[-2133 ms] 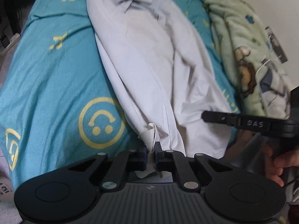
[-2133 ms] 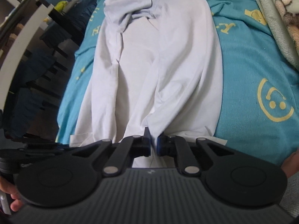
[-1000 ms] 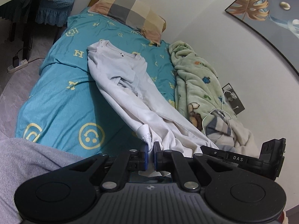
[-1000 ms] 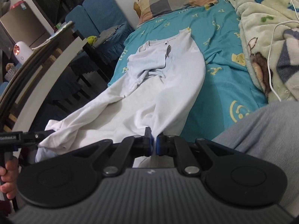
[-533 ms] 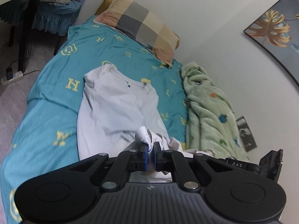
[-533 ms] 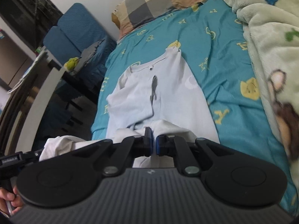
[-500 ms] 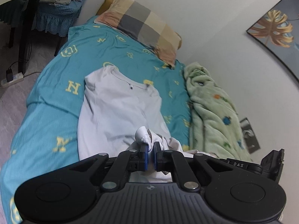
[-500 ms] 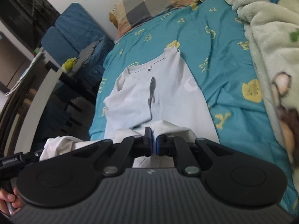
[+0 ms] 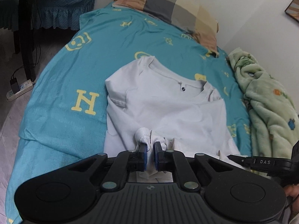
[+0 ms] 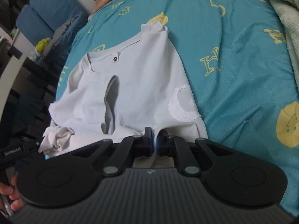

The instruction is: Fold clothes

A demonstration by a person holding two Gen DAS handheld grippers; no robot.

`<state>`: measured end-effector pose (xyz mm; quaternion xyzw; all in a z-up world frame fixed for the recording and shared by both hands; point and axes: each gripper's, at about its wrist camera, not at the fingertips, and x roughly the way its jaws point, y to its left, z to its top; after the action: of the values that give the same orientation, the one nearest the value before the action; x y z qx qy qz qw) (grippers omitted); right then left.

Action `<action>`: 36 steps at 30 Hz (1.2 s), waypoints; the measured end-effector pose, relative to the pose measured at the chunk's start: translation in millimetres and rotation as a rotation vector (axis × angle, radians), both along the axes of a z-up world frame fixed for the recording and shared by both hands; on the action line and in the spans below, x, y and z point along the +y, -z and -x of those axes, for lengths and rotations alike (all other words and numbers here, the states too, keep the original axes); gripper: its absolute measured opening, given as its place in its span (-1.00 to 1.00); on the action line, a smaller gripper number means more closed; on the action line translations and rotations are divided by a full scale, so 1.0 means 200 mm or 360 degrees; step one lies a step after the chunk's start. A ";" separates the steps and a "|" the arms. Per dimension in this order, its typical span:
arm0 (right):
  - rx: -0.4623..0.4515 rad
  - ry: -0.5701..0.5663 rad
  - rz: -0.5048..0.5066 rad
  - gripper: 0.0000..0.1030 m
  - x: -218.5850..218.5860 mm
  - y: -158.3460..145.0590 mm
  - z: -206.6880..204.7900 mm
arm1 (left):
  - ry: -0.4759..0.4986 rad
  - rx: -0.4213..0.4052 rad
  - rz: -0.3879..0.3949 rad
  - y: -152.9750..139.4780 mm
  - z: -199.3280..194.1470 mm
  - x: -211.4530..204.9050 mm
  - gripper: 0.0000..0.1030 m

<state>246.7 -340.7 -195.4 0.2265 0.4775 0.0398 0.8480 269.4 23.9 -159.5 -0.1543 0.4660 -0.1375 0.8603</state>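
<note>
A white T-shirt (image 9: 166,108) lies on the teal bed sheet (image 9: 61,85), collar toward the pillow, its lower part folded up over its upper part. My left gripper (image 9: 150,147) is shut on a bunched corner of the shirt's hem, low over the shirt's middle. My right gripper (image 10: 153,140) is shut on the other hem corner of the shirt (image 10: 138,82), just above the fabric. The right gripper's side also shows in the left wrist view (image 9: 261,162), at the right edge. The hem between both grippers hangs in a loose fold.
A checked pillow (image 9: 173,7) lies at the head of the bed. A green fleece blanket (image 9: 269,108) is piled along the wall side. A blue chair (image 10: 43,18) and a dark table leg (image 9: 28,28) stand beside the bed. A power strip (image 9: 18,89) lies on the floor.
Both grippers have carried the shirt's hem forward toward the collar and lowered it, so the lower half now lies folded over the upper half. Both stay shut on the hem.
</note>
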 end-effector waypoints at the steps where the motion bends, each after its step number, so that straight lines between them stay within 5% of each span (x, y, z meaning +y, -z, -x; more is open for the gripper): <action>1: -0.0008 -0.0016 0.0021 -0.83 0.01 0.00 0.00 | 0.0006 -0.0007 -0.0011 0.01 0.00 0.00 -0.79; 3: -0.0029 -0.0020 0.0032 -0.82 0.01 -0.03 0.00 | 0.0025 -0.0037 -0.0062 0.00 0.03 -0.02 -0.69; 8: -0.0095 -0.0030 0.0067 -0.73 -0.02 -0.13 0.05 | 0.0051 -0.0153 -0.0239 -0.10 0.15 -0.08 -0.03; 10: -0.0147 -0.0016 0.0099 -0.18 -0.03 -0.18 0.10 | 0.0051 -0.0187 -0.0277 -0.14 0.22 -0.10 0.20; 12: -0.0206 -0.0013 0.0118 0.09 -0.03 -0.23 0.16 | 0.0040 -0.0208 -0.0319 -0.17 0.29 -0.11 0.24; 20: -0.0291 -0.0123 0.0209 0.07 0.12 -0.39 0.42 | 0.0190 -0.0276 -0.0410 -0.21 0.50 -0.22 0.33; 24: -0.0164 -0.0197 0.0205 0.07 0.18 -0.30 0.43 | 0.0245 -0.0290 -0.0441 -0.19 0.54 -0.26 0.32; 30: -0.0192 -0.0271 0.0364 0.06 0.24 -0.22 0.33 | 0.0227 -0.0302 -0.0505 -0.07 0.42 -0.21 0.26; 32: -0.0180 -0.0282 0.0384 -0.08 0.25 -0.19 0.29 | 0.0234 -0.0300 -0.0471 -0.04 0.38 -0.20 0.26; 34: -0.0159 -0.0277 0.0401 -0.61 0.26 -0.15 0.25 | 0.0227 -0.0318 -0.0449 -0.02 0.34 -0.20 0.21; 36: -0.0169 -0.0248 0.0382 -0.74 0.24 -0.14 0.21 | 0.0216 -0.0335 -0.0422 0.00 0.31 -0.21 0.04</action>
<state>204.2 -293.7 -168.3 0.0833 0.4493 0.0600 0.8874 208.4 -18.1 -158.7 0.0074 0.3969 -0.1481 0.9058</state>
